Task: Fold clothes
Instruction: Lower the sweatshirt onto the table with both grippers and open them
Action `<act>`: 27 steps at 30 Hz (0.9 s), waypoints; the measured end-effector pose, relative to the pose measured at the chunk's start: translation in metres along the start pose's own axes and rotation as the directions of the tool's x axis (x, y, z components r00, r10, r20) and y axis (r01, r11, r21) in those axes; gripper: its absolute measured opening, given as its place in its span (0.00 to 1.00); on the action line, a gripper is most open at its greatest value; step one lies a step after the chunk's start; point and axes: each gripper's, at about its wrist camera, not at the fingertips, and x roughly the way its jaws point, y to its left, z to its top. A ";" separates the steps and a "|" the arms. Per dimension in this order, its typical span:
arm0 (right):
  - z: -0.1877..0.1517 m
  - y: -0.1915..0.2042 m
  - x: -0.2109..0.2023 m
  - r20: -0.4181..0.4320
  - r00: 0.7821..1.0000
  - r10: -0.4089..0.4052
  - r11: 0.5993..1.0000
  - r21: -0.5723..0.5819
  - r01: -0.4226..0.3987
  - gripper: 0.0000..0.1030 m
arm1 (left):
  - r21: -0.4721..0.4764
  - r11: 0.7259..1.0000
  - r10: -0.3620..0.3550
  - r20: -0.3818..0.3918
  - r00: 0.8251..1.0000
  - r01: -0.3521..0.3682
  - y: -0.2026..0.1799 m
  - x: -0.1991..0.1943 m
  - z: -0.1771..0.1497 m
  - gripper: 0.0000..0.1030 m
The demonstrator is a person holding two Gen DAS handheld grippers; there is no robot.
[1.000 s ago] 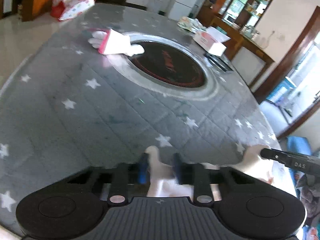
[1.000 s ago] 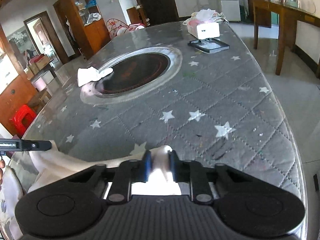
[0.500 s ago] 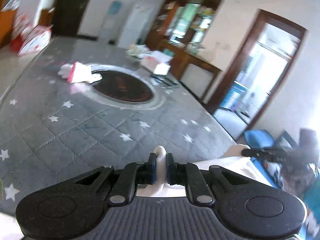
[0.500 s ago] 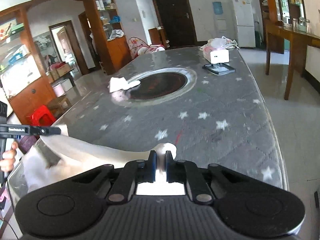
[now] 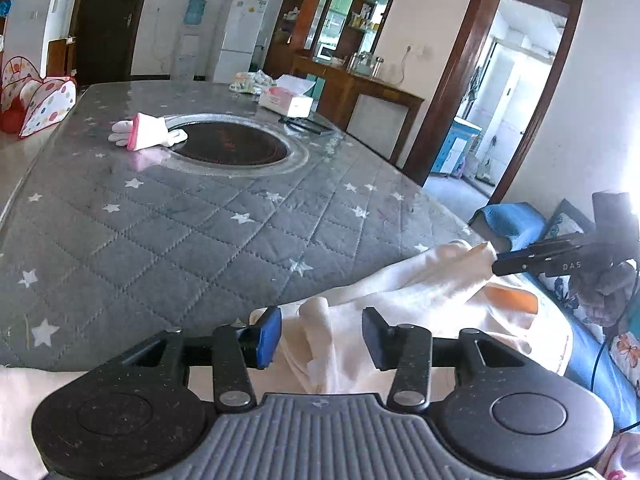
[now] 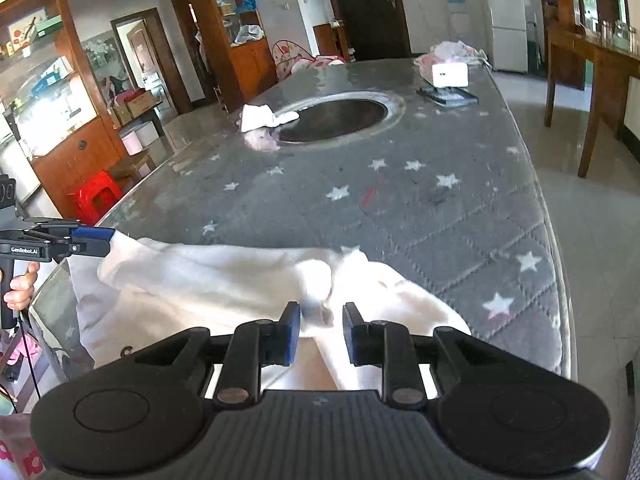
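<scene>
A white garment (image 5: pixel 420 300) lies spread over the near edge of the grey star-patterned table (image 5: pixel 160 240). My left gripper (image 5: pixel 320 334) is opening: a bunched fold of the cloth stands between its blue pads, which no longer press on it. In the right wrist view the same white garment (image 6: pixel 224 280) stretches leftward to the left gripper (image 6: pixel 92 236). My right gripper (image 6: pixel 321 330) is also opening, with a loose lump of cloth in the gap between its pads. The right gripper (image 5: pixel 520 264) shows at the cloth's far corner.
A folded white and pink garment (image 5: pixel 148 136) rests beside the round dark inset (image 5: pixel 228 144) in the table's middle. A tissue box (image 6: pixel 450 74) and a dark tray (image 6: pixel 448 96) sit at the far end. A hand (image 6: pixel 20 292) grips the left handle. A red stool (image 6: pixel 96 196) stands left.
Both grippers were shut on the white cloth and now stand apart from it. Both hands moved across the table's near edge and the left one rolled; the garment now lies flatter.
</scene>
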 end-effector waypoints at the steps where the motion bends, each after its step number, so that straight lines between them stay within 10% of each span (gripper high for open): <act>1: 0.001 0.001 0.002 -0.003 1.000 -0.002 1.000 -0.007 0.002 0.23 | 0.004 1.000 0.006 -0.009 1.000 -0.005 -0.001 0.003 -0.001 0.47; 8: 0.003 0.014 0.013 -0.024 0.999 -0.030 0.996 -0.081 0.028 0.15 | 0.068 0.996 0.051 -0.019 0.999 -0.049 -0.011 0.011 -0.008 0.42; 13: 0.014 0.018 0.016 -0.018 0.998 -0.064 0.992 -0.114 0.061 0.09 | 0.123 0.989 0.081 0.009 0.997 -0.082 -0.015 0.012 -0.003 0.12; 27: 0.116 -0.001 0.064 0.075 0.989 -0.127 0.982 -0.128 0.136 0.07 | 0.070 0.976 0.195 0.141 0.971 -0.206 0.023 0.042 0.092 0.09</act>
